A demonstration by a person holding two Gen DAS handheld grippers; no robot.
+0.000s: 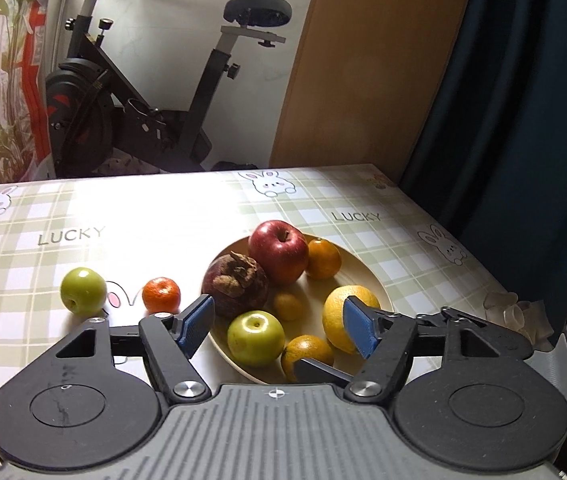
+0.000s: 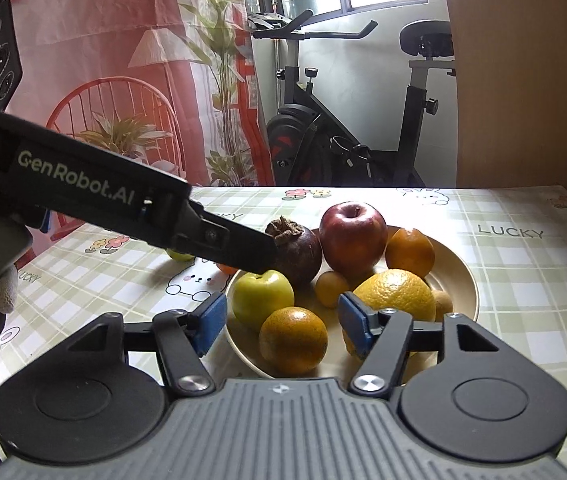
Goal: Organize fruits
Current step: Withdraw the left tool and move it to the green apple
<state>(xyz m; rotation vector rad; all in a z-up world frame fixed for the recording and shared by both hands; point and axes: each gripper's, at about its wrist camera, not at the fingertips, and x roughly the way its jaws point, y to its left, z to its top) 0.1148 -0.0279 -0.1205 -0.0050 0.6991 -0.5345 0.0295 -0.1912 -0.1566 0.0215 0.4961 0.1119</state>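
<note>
The bench (image 1: 155, 216) wears a green-and-white checked cloth printed with rabbits, flowers and the word LUCKY. A cream plate (image 1: 367, 276) heaped with fruit rests on it right of centre; at the plate's 9 o'clock, apart from its rim, a small orange (image 1: 161, 295) sits on the cloth, and farther out the same way a green apple (image 1: 83, 290). At the plate's 3 o'clock, near the bench edge, lies a crumpled clear wrapper (image 1: 517, 314).
</note>
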